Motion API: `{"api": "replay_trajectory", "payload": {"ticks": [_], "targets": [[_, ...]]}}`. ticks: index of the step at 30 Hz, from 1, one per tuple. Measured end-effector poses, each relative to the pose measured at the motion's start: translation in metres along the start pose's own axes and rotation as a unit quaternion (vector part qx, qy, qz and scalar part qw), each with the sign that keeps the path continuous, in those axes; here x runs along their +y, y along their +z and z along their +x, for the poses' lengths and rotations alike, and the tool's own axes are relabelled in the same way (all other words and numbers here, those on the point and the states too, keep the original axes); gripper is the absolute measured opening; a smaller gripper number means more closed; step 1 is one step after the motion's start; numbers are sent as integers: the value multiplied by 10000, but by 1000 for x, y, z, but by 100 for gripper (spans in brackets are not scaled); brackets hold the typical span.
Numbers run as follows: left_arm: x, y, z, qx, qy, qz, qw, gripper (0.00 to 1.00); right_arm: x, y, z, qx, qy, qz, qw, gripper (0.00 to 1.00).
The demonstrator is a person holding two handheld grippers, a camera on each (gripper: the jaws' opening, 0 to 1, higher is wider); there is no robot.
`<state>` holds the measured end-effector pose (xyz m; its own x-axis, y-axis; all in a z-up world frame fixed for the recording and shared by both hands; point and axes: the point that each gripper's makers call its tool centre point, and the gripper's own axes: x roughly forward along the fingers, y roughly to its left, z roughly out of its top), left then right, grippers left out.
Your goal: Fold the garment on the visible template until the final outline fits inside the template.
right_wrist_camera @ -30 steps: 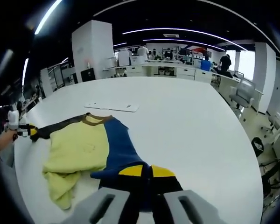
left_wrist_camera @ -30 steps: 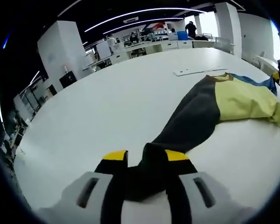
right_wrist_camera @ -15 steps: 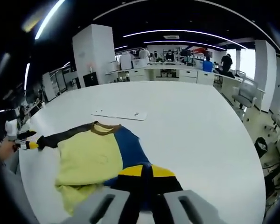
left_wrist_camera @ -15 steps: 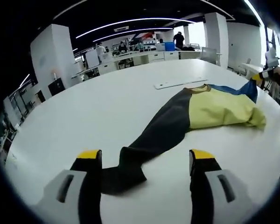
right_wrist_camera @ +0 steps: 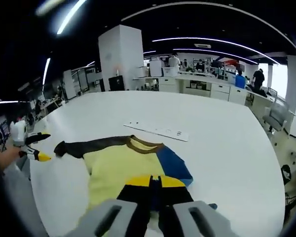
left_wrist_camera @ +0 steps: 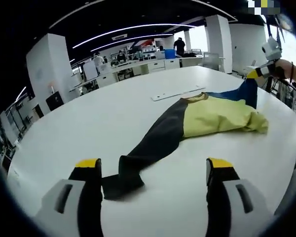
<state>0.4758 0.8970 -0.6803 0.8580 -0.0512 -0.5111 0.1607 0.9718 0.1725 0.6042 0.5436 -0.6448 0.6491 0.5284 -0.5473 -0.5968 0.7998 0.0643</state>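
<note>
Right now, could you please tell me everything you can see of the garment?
The garment is a soft long-sleeved top with a yellow body, brown collar, one dark grey sleeve and one blue sleeve. It lies rumpled on the white table. The right gripper pinches the blue sleeve; the grey sleeve lies free before the open left gripper.

The garment (left_wrist_camera: 207, 116) lies spread on the table (left_wrist_camera: 89, 128), one sleeve (left_wrist_camera: 148, 148) trailing toward the left gripper (left_wrist_camera: 153, 170), its cuff on the table between the spread jaws. In the right gripper view the right gripper (right_wrist_camera: 155, 181) sits over the garment's (right_wrist_camera: 118, 160) near edge, the other sleeve pinched between its jaws (lifted off the table, from the left gripper view). A flat strip (right_wrist_camera: 157, 131) lies just behind the collar. Desks (right_wrist_camera: 197, 89) stand well behind.
</note>
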Motion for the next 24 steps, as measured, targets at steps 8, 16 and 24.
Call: {"api": "replay_trajectory", "payload": {"ticks": [8,16,24], "targets": [[6,-8,-5,5,147,0,9999,89,44,-9,9,138,353,-492,9981,0],[4,-15,-9,69,151,-185,9997,91,81,-30,17,320,753,-740,9939,0],[1,-13,-18,-11,131,-267,9996,93,99,-50,34,449,915,-618,9929,0]]}}
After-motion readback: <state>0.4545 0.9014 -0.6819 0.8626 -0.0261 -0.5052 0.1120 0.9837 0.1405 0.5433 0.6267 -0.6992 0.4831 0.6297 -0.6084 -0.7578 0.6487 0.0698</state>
